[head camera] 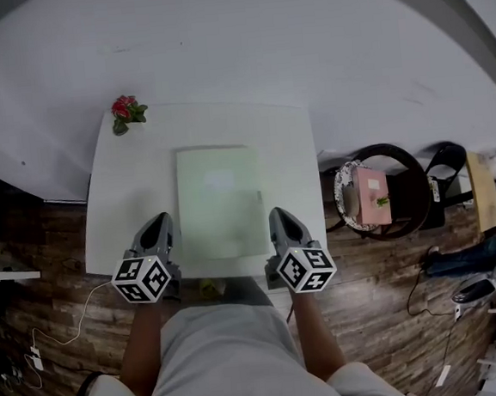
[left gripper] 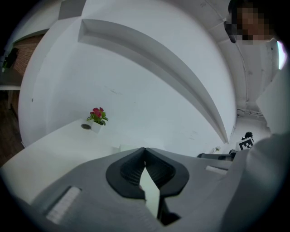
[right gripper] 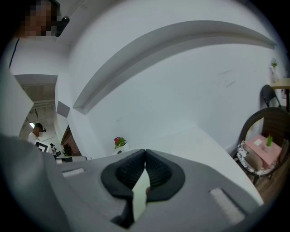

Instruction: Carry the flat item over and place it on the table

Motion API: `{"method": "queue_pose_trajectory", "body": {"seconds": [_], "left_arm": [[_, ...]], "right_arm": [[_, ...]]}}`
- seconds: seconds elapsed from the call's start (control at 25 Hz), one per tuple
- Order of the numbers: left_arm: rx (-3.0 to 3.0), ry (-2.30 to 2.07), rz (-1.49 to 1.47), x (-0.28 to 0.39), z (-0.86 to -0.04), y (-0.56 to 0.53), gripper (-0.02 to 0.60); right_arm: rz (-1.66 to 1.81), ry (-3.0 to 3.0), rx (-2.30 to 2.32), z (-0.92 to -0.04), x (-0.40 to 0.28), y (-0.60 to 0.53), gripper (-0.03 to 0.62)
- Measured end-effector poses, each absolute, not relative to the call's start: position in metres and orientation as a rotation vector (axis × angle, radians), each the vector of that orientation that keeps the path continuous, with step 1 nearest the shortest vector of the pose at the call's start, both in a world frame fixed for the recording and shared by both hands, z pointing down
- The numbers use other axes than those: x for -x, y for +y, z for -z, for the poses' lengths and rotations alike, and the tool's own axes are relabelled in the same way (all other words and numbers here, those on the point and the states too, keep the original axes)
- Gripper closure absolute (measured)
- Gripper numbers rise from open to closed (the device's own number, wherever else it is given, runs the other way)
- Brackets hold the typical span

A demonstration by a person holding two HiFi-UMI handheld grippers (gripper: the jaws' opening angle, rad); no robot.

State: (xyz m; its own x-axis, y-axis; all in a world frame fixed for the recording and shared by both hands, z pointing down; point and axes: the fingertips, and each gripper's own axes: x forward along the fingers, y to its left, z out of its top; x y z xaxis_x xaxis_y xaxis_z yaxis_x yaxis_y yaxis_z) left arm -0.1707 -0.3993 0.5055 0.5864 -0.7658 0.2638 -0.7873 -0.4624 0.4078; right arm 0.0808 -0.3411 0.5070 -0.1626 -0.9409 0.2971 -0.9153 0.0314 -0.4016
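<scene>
The flat item (head camera: 220,200), a pale green rectangular sheet, lies flat on the white table (head camera: 130,181), its near edge close to the table's front edge. My left gripper (head camera: 159,219) hovers just left of the sheet's near left corner, and my right gripper (head camera: 281,213) just right of its near right corner. In the left gripper view the gripper (left gripper: 144,149) has its dark pads meeting at the tips; in the right gripper view the gripper (right gripper: 145,151) looks the same. Nothing shows between the tips. A pale green sliver shows through the gap lower down behind each pair of pads.
A small potted plant with red flowers (head camera: 125,112) stands at the table's far left corner. Right of the table is a dark round chair (head camera: 409,166) holding a pink box (head camera: 372,195). A white wall backs the table. Cables lie on the wood floor at left.
</scene>
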Motion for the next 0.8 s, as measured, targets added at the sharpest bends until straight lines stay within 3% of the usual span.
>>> {"method": "queue_pose_trajectory", "body": {"seconds": [0.8], "left_arm": [[-2.486,-1.298,0.083,0.202,-0.43,-0.404,0.575]], "right_arm": [[0.528,2.198,2.064,-0.443,-0.085,-0.325,0.591]]}}
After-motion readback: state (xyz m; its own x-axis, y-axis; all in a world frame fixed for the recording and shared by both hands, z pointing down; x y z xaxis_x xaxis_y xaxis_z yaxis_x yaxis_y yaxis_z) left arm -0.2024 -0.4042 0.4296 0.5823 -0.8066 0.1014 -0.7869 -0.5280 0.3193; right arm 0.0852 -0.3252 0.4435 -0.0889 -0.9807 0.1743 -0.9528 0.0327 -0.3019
